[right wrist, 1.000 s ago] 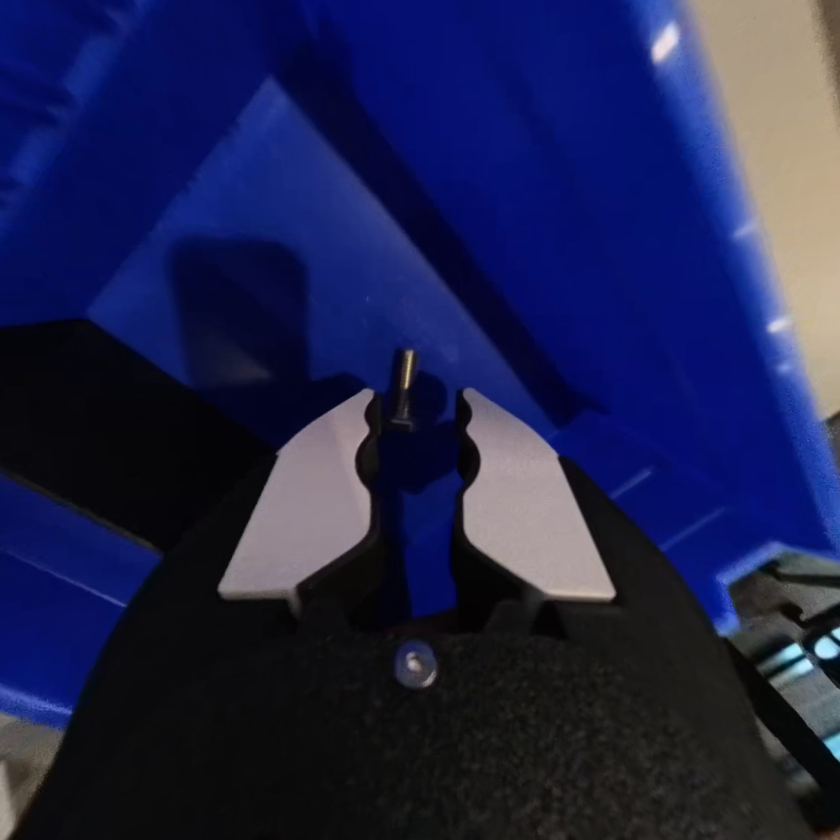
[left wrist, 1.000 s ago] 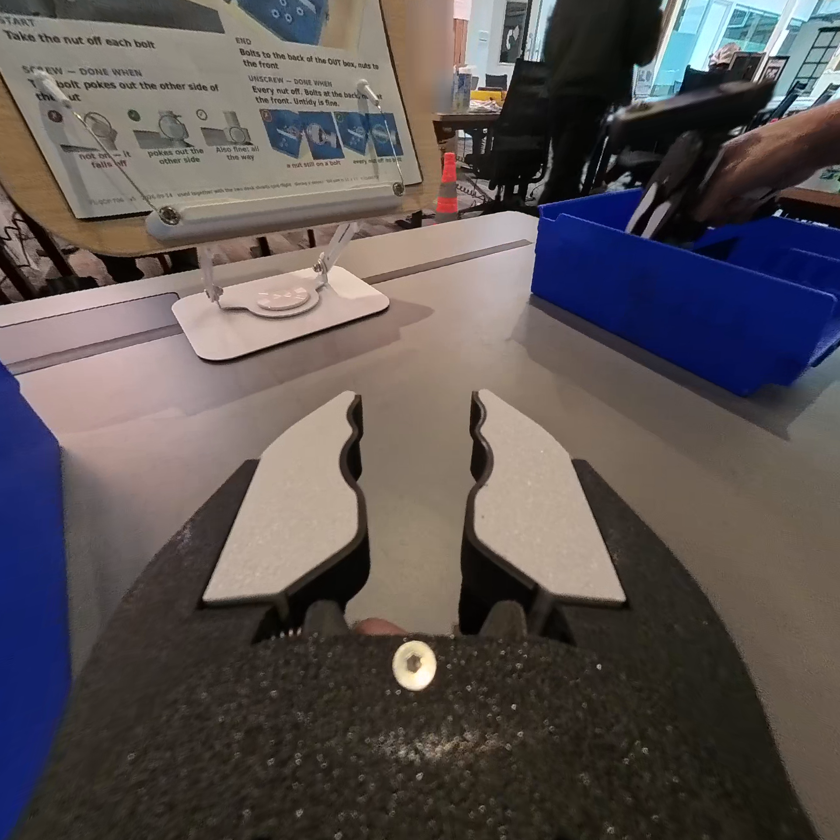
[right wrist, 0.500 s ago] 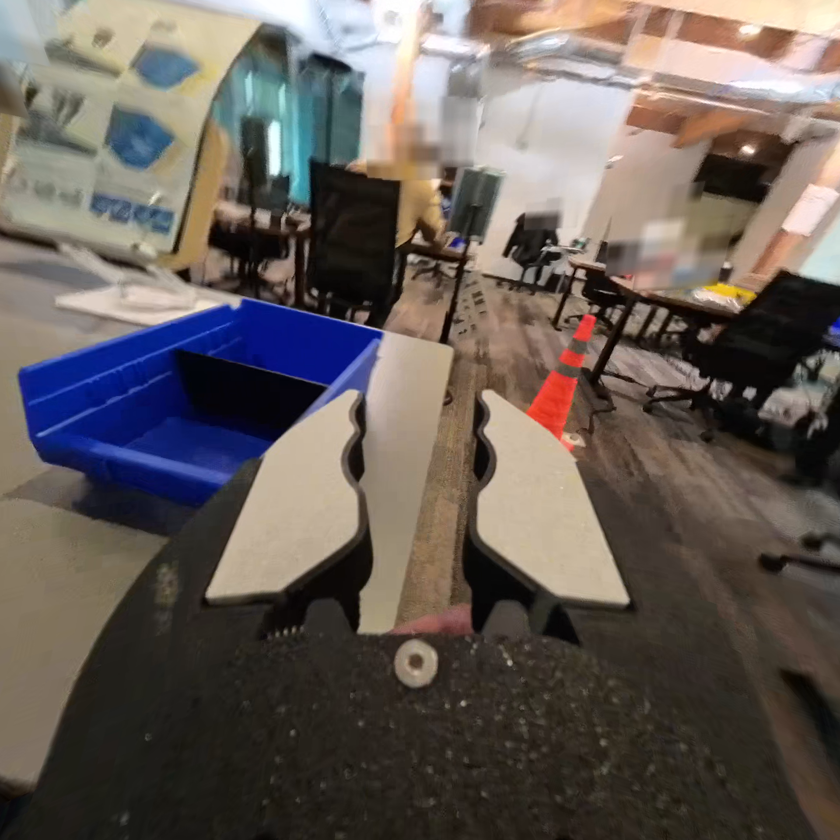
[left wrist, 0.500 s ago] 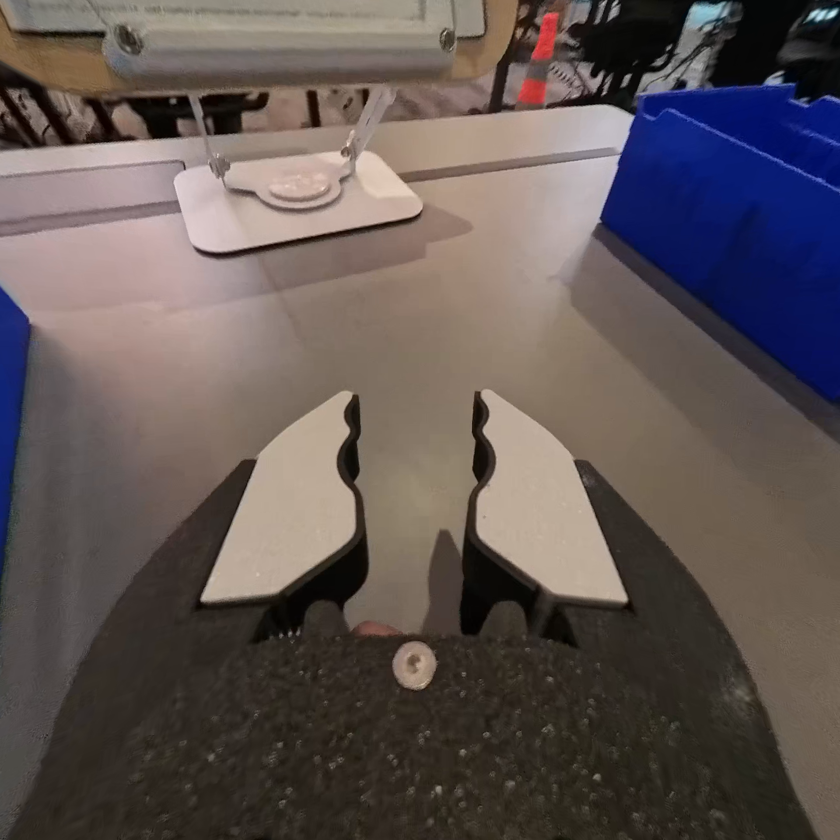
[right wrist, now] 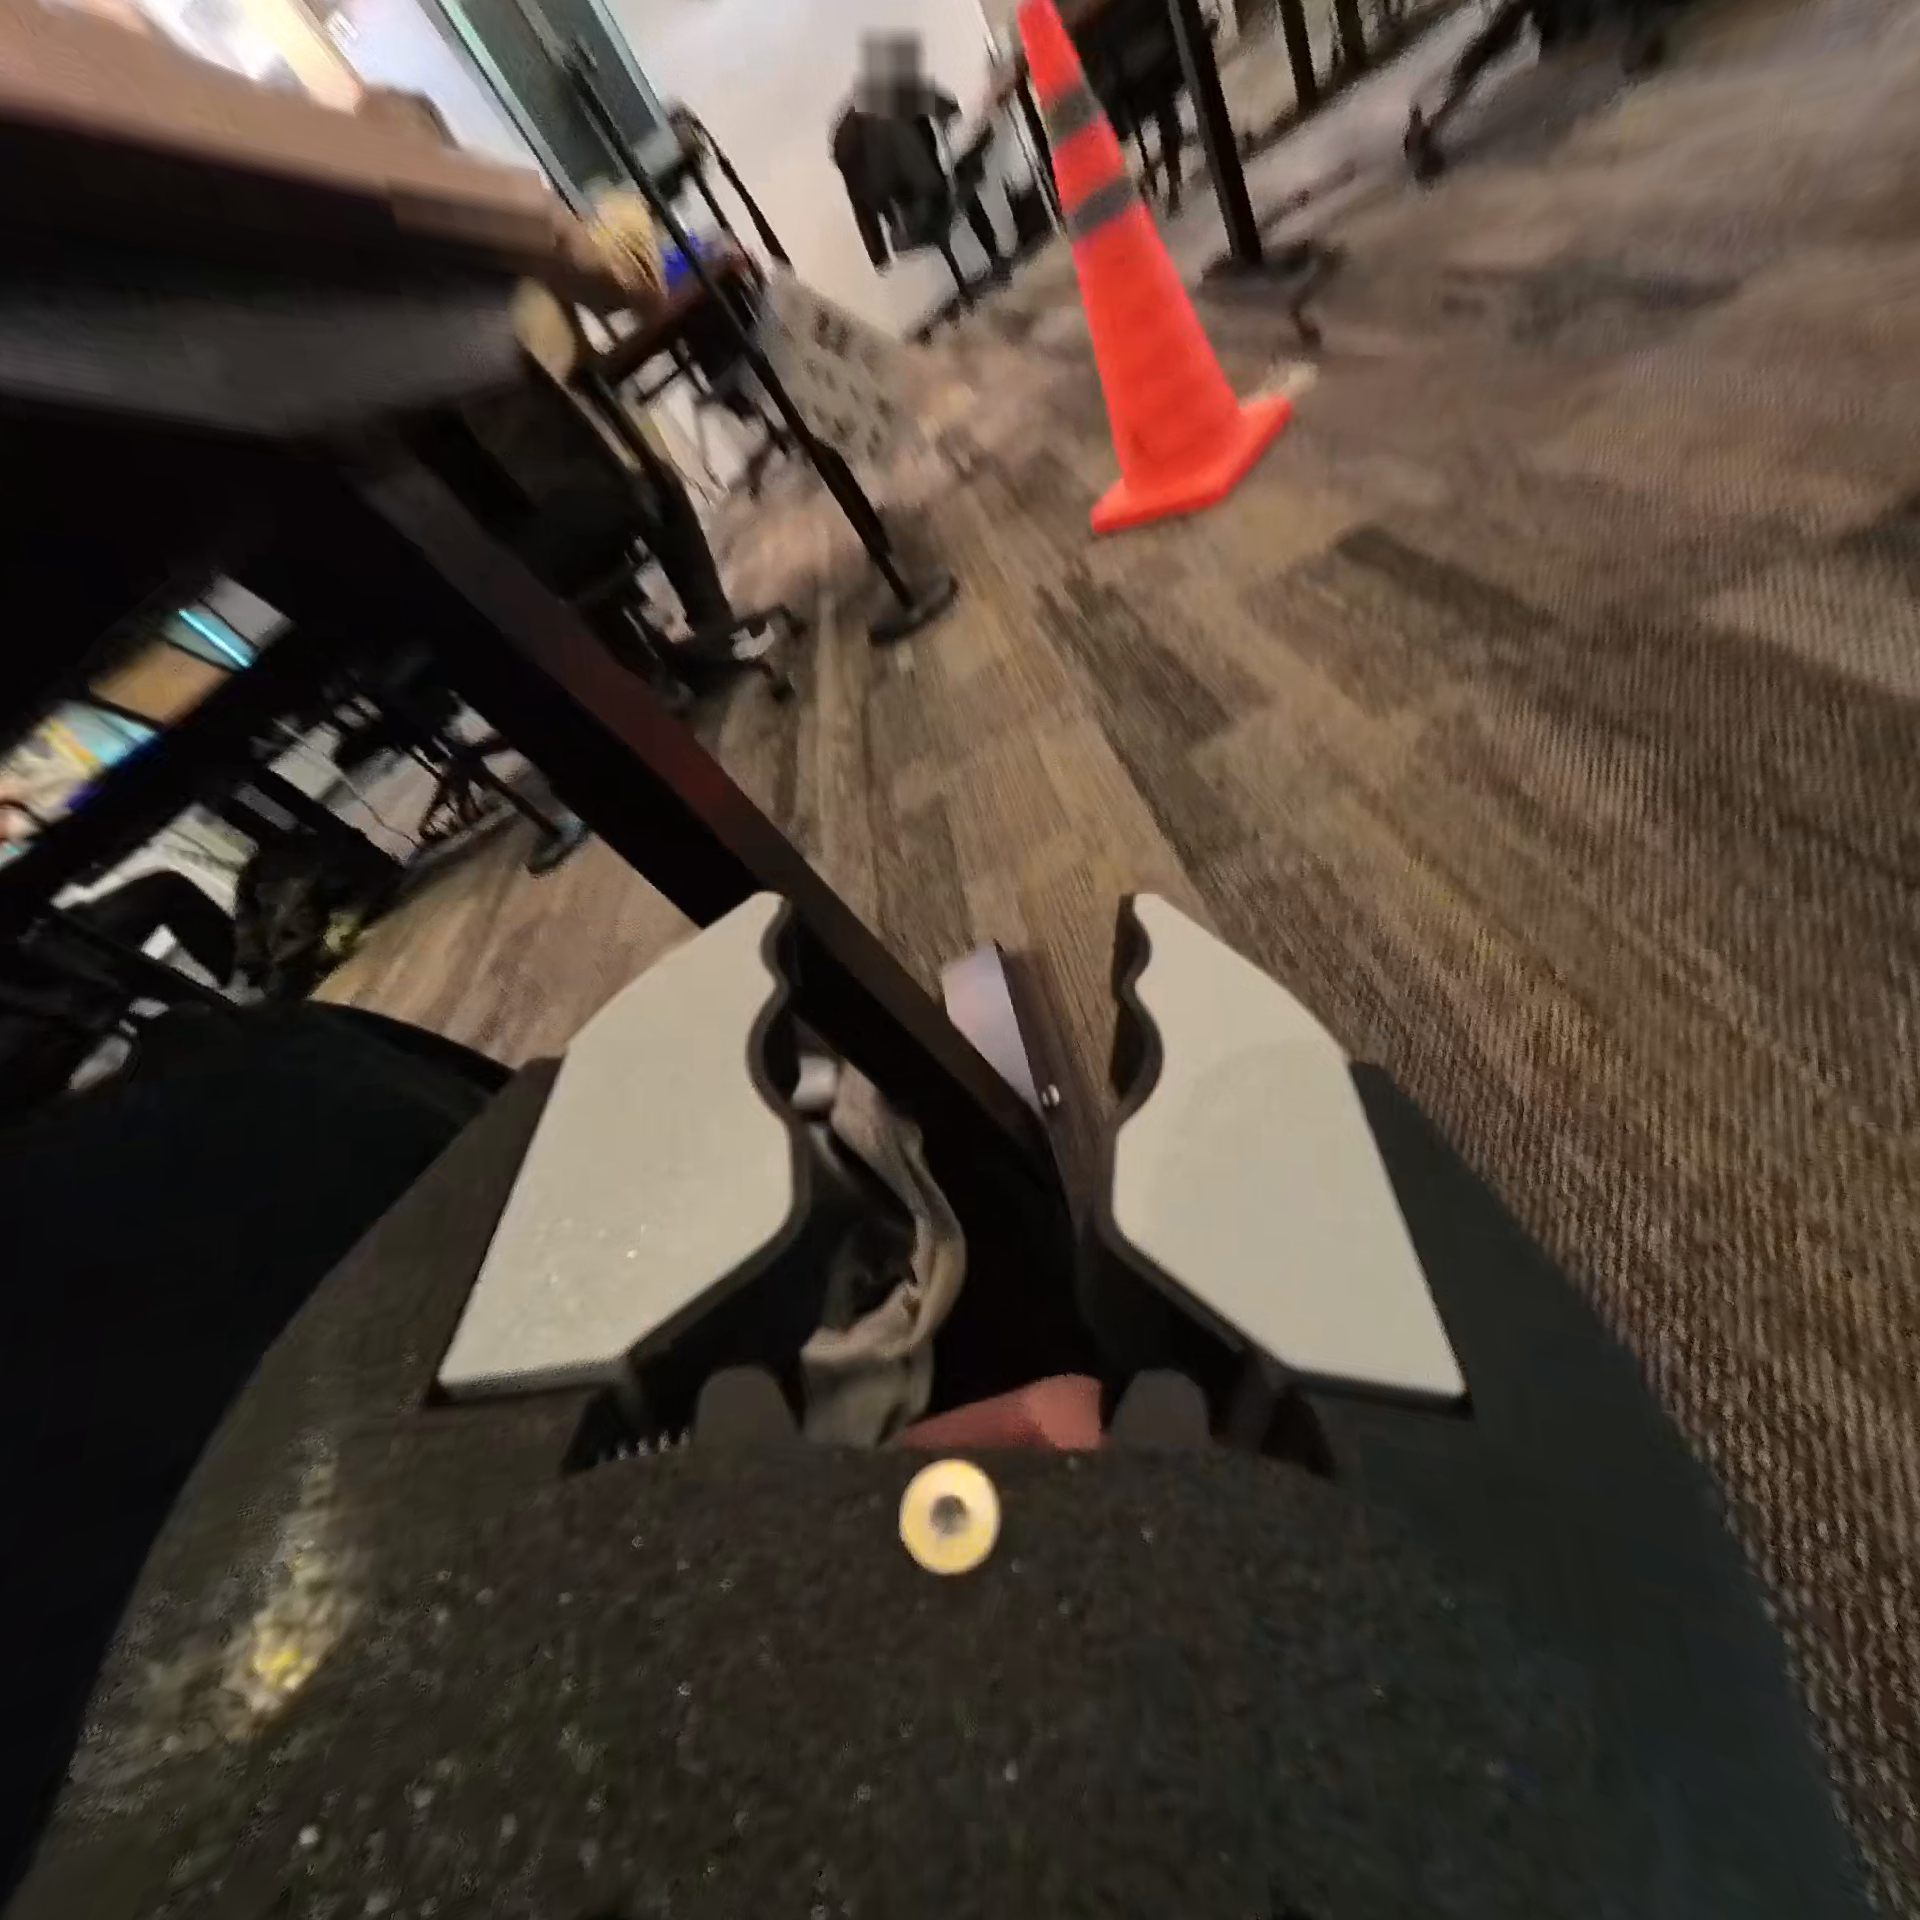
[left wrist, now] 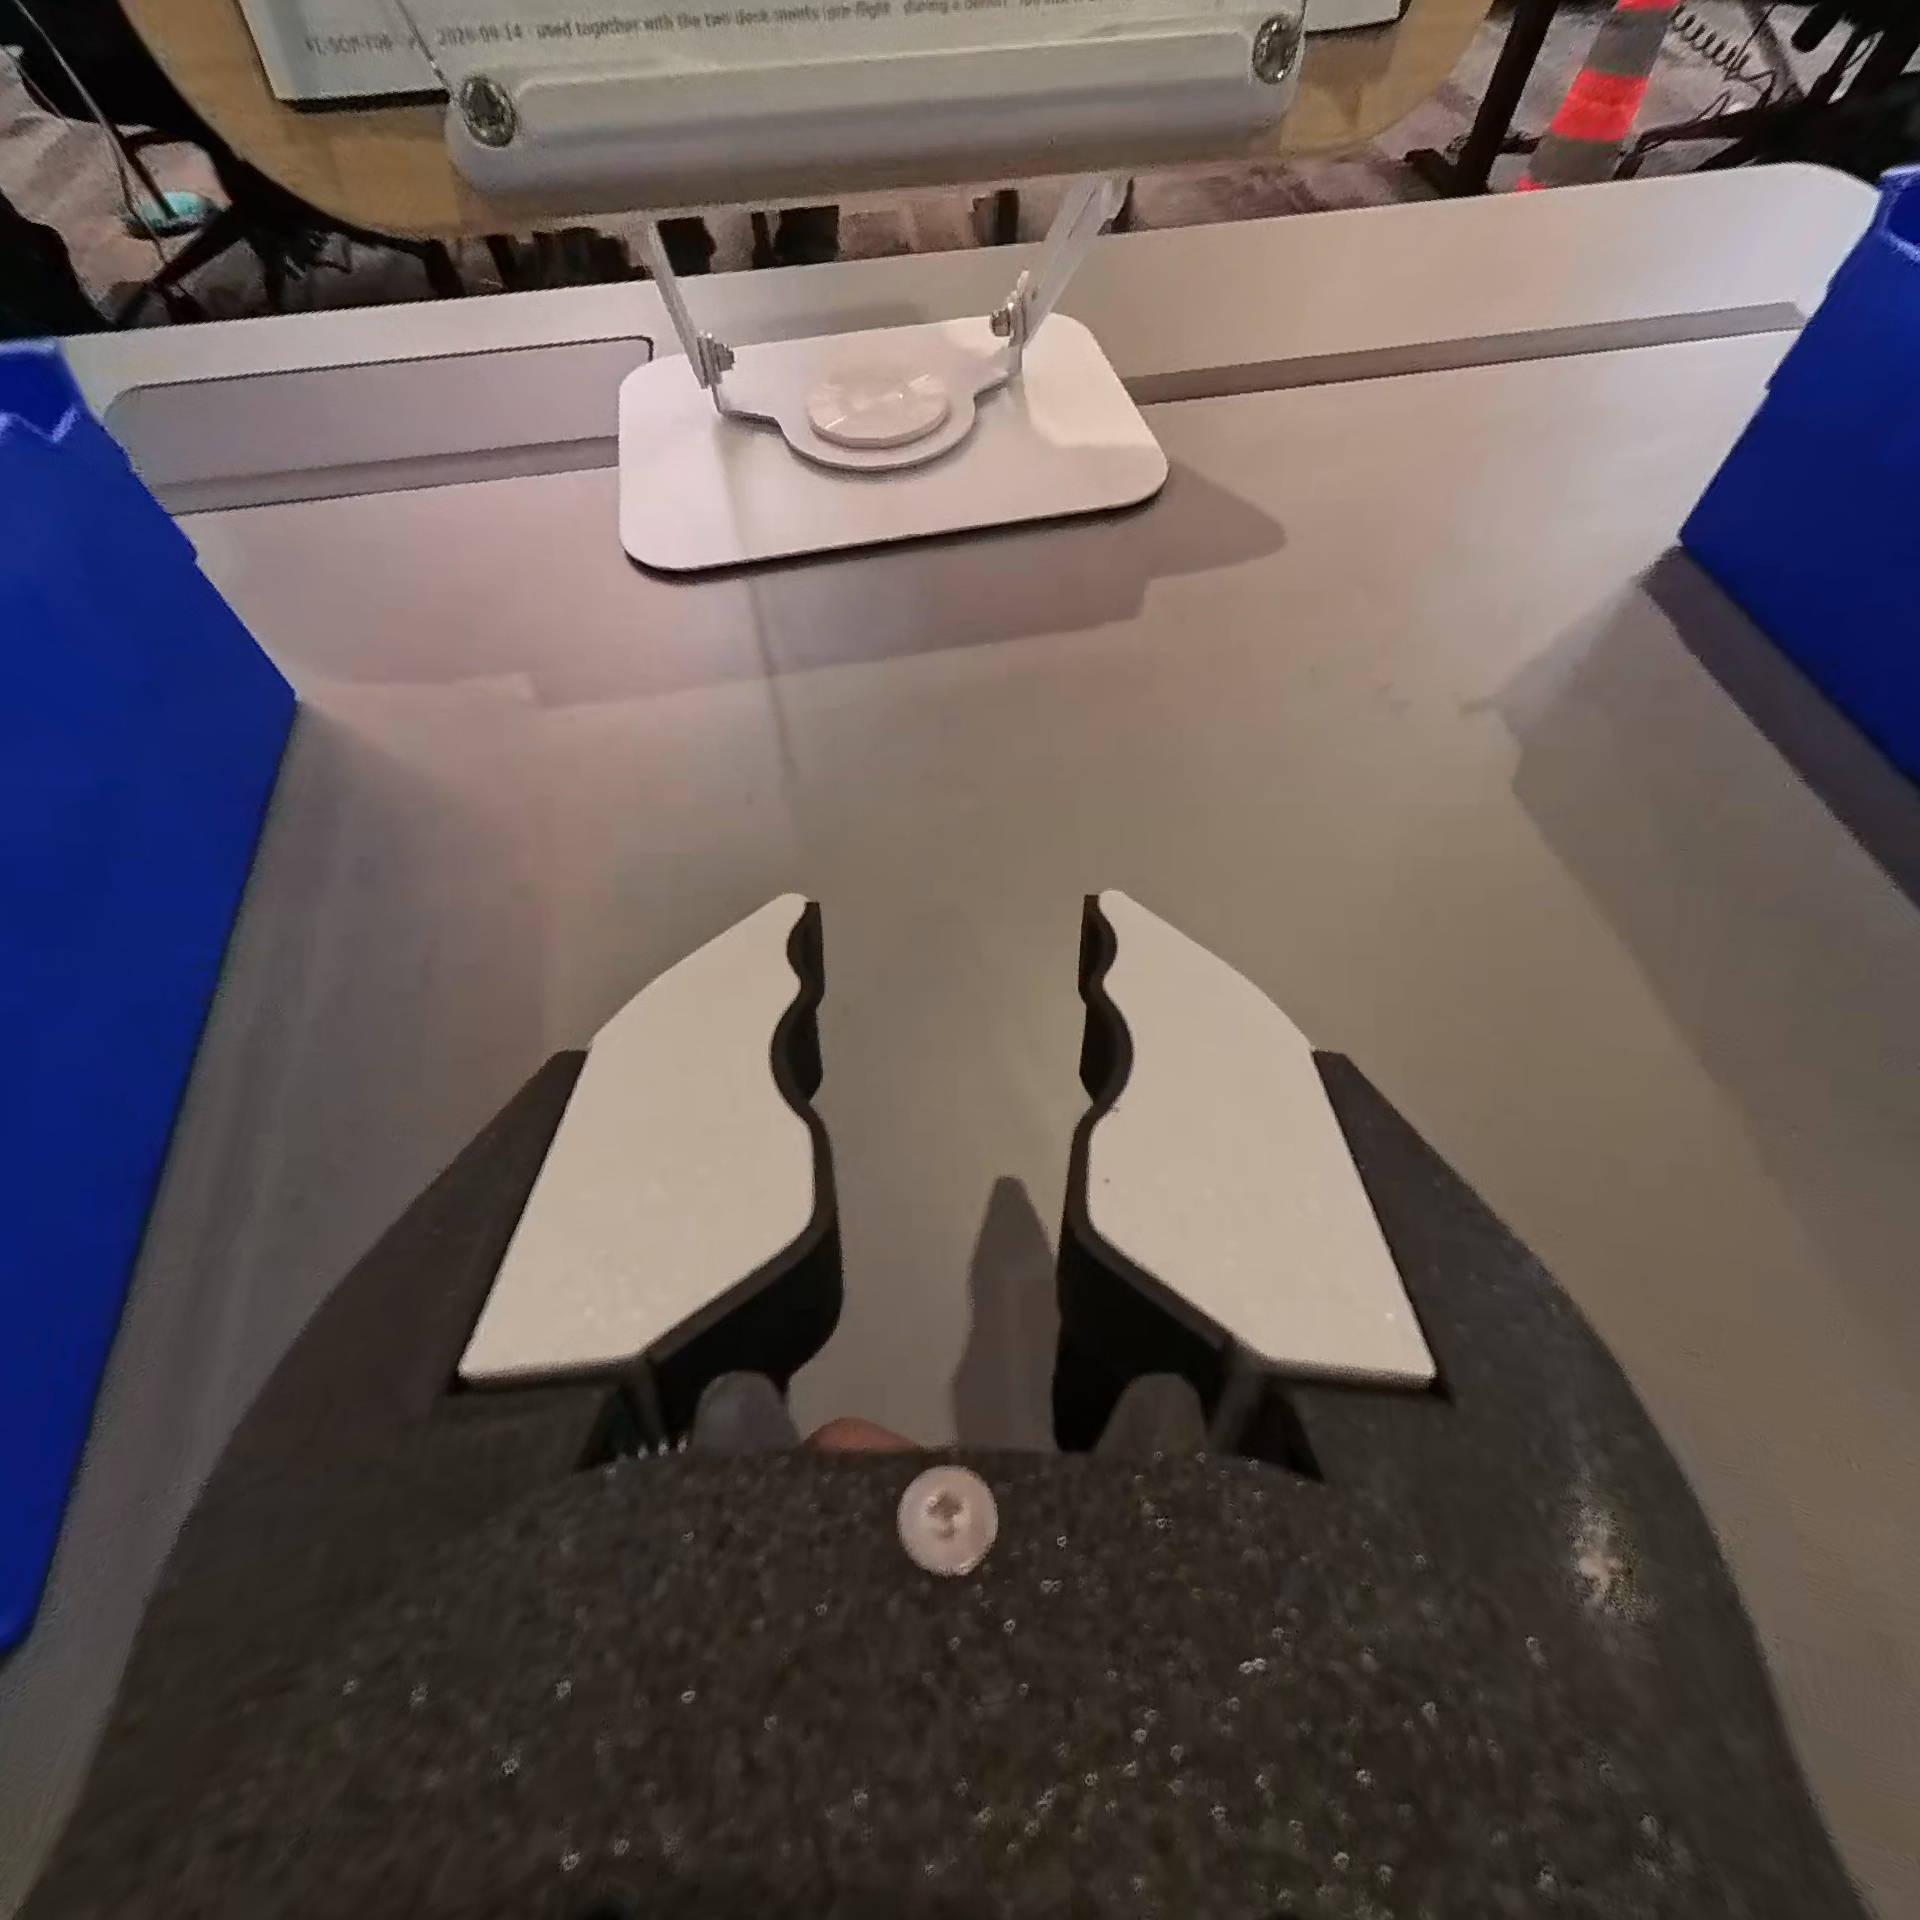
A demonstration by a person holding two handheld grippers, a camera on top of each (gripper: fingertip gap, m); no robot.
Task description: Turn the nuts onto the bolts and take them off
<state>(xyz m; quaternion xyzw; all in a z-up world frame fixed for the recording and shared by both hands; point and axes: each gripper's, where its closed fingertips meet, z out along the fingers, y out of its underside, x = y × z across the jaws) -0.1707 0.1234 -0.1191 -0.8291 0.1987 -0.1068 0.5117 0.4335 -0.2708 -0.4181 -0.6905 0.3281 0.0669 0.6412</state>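
Note:
No nut or bolt shows in either view. My left gripper [left wrist: 951, 914] is open and empty, held low over the grey table [left wrist: 1039, 790], between a blue bin [left wrist: 114, 831] at the left and a blue bin [left wrist: 1829, 540] at the right. My right gripper [right wrist: 956, 914] is open and empty. It is off the table's side, below the tabletop, pointing down at the carpet floor [right wrist: 1558, 779]. A dark table leg [right wrist: 665, 727] runs across its view. The bins' insides are hidden.
A white stand [left wrist: 883, 457] holding an instruction board [left wrist: 862, 94] sits at the far middle of the table. An orange cone [right wrist: 1143, 312] stands on the carpet. A person [right wrist: 904, 166] stands far off among chairs and desks. Some 80 centimetres of space lies between my two pairs of fingers.
My right gripper left the blue bin, where a dark bolt lay by its tips, swung out past the table and dropped below its edge. My left gripper tilted down and shifted to between the bins.

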